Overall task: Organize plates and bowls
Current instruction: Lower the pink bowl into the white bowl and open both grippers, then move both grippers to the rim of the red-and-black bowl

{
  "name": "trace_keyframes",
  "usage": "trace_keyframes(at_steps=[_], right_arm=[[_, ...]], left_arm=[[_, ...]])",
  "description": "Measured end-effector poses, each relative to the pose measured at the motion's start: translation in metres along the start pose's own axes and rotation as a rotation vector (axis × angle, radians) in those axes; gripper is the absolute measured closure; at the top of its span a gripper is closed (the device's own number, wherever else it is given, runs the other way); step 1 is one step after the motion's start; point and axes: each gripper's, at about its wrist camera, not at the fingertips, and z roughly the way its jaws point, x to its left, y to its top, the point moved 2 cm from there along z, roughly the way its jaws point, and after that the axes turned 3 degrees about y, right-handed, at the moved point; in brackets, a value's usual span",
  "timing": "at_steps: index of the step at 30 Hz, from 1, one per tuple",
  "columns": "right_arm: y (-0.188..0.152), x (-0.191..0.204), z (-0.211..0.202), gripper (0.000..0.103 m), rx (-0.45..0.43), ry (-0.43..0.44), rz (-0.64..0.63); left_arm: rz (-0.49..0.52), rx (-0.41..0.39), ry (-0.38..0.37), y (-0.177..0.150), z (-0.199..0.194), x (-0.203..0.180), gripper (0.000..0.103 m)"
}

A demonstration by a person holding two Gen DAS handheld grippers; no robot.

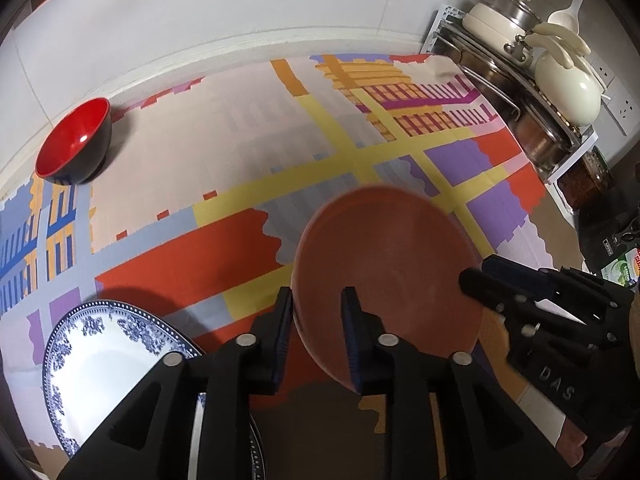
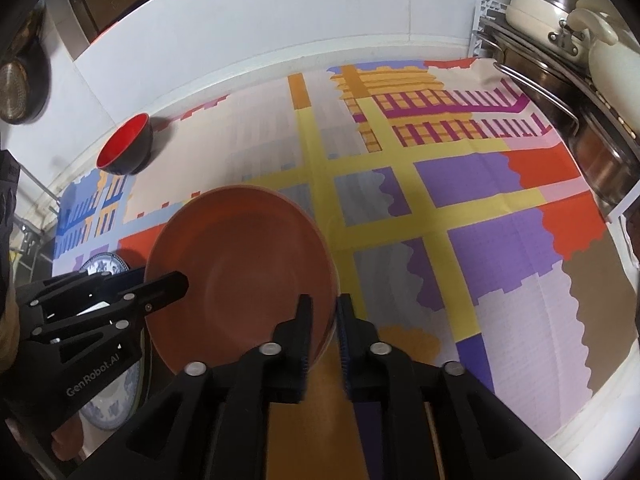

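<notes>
Releasing the terracotta plate (image 1: pixel 384 272), I see my left claw (image 1: pixel 316 336) slightly parted astride its left rim, pads off it. My right claw (image 2: pixel 322 336) straddles the opposite rim, equally loose; I'd back both straight off, avoiding dragging it.

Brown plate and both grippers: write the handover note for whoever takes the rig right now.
Left gripper: open, jaws straddling the brown plate at its left rim, pads not pressing.
Right gripper: open, straddling the plate's right rim.
Brown plate lies on the patterned cloth.
Blue-and-white plate sits beside it on the left; red bowl at the far left by the wall.
Done: brown plate set down.
Left: nothing stacked yet; bowl untouched.
</notes>
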Motion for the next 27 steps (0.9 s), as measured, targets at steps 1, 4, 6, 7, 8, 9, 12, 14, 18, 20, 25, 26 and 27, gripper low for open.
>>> trace_keyframes(at_steps=[1, 4, 6, 7, 8, 9, 12, 14, 18, 20, 25, 26, 27], right_arm=[[0.0, 0.001, 0.0, 0.073, 0.0, 0.003, -0.002], [0.0, 0.001, -0.003, 0.069, -0.018, -0.004, -0.005], [0.001, 0.001, -0.006, 0.069, -0.029, -0.007, -0.003], [0.001, 0.002, -0.008, 0.069, -0.035, -0.01, -0.004], [0.002, 0.002, -0.01, 0.069, -0.04, -0.012, -0.005], [0.003, 0.003, -0.011, 0.069, -0.045, -0.013, -0.005], [0.004, 0.006, -0.015, 0.067, -0.053, -0.004, -0.009], [0.006, 0.008, -0.017, 0.063, -0.062, 0.002, -0.011], [0.01, 0.017, -0.022, 0.061, -0.084, 0.007, -0.026], [0.013, 0.022, -0.022, 0.06, -0.096, 0.011, -0.034], [0.022, 0.039, -0.021, 0.059, -0.115, 0.031, -0.055], [0.025, 0.042, -0.021, 0.059, -0.12, 0.034, -0.06], [0.027, 0.045, -0.021, 0.058, -0.125, 0.038, -0.065]], left_arm=[[0.001, -0.006, 0.001, 0.0, -0.001, 0.001, 0.072], [0.006, -0.031, 0.018, 0.002, -0.007, 0.002, 0.066], [0.006, -0.049, 0.027, 0.004, -0.011, 0.004, 0.063], [0.006, -0.055, 0.032, 0.004, -0.012, 0.005, 0.063], [0.008, -0.065, 0.041, 0.004, -0.015, 0.005, 0.063], [0.01, -0.073, 0.048, 0.005, -0.017, 0.006, 0.061], [0.01, -0.093, 0.054, 0.006, -0.023, 0.009, 0.056], [0.005, -0.108, 0.061, 0.006, -0.027, 0.012, 0.054], [-0.007, -0.132, 0.09, 0.007, -0.034, 0.023, 0.051], [-0.022, -0.146, 0.101, 0.008, -0.039, 0.031, 0.048], [-0.065, -0.167, 0.128, 0.008, -0.048, 0.051, 0.038], [-0.075, -0.173, 0.136, 0.008, -0.051, 0.056, 0.037], [-0.086, -0.179, 0.147, 0.008, -0.053, 0.062, 0.034]])
